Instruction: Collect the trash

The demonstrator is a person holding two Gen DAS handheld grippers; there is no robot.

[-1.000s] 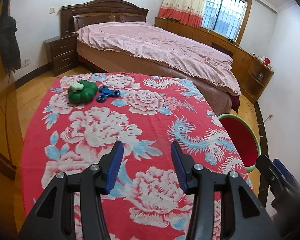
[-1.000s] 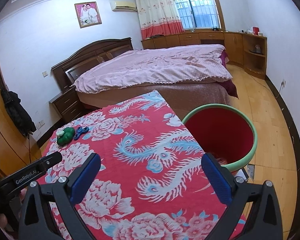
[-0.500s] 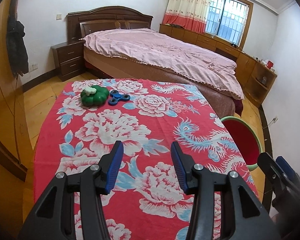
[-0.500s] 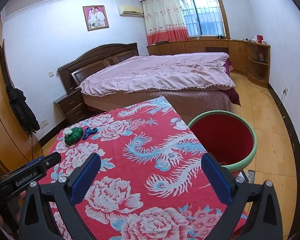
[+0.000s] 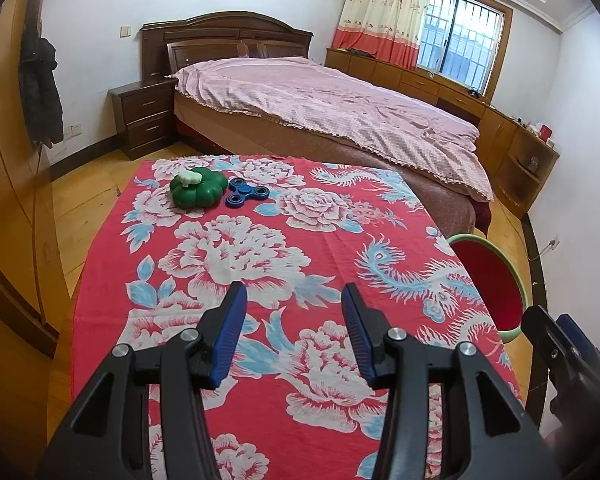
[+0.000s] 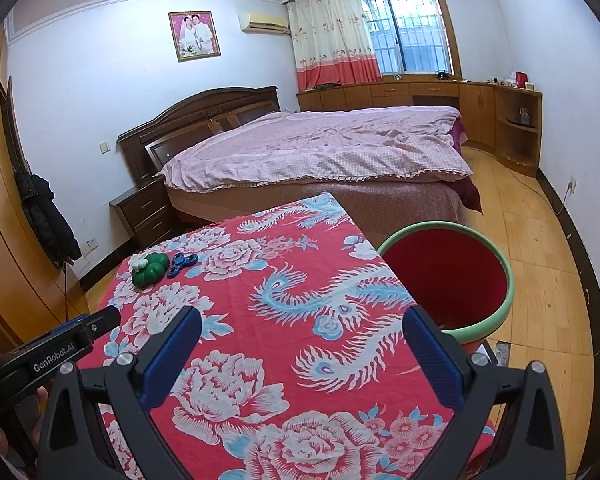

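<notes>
On the far left corner of the surface (image 5: 260, 248), which is draped in a red cloth with white peonies and blue phoenixes, lie the two things to be collected: a green pumpkin-shaped toy (image 5: 198, 190) with a pale stem on top, and a blue fidget spinner (image 5: 247, 196) touching or just beside it on the right. Both lie well apart from the left claw (image 5: 291, 312), which hovers over the near half of the cloth, tilted down toward it, its blue pads standing moderately apart with only cloth showing between them. The toys sit ahead of this claw and to its left.

The right claw (image 6: 302, 344) hangs over the near right part of the surface, also angled down, its jaws spread wide and holding nothing. From its camera the green toy (image 6: 150, 270) and spinner (image 6: 182, 264) appear far off to the upper left, across most of the cloth. Just beside this claw's right finger, below the surface's right edge, stands a red bin with a pale green rim (image 6: 504, 300) on the wooden floor; something small may lie at its bottom, but the view is too poor to tell.

Each claw shows at the edge of the other's view, side by side at the near end. Beyond the surface stands a bed (image 5: 340, 108) under a pink checked cover.
</notes>
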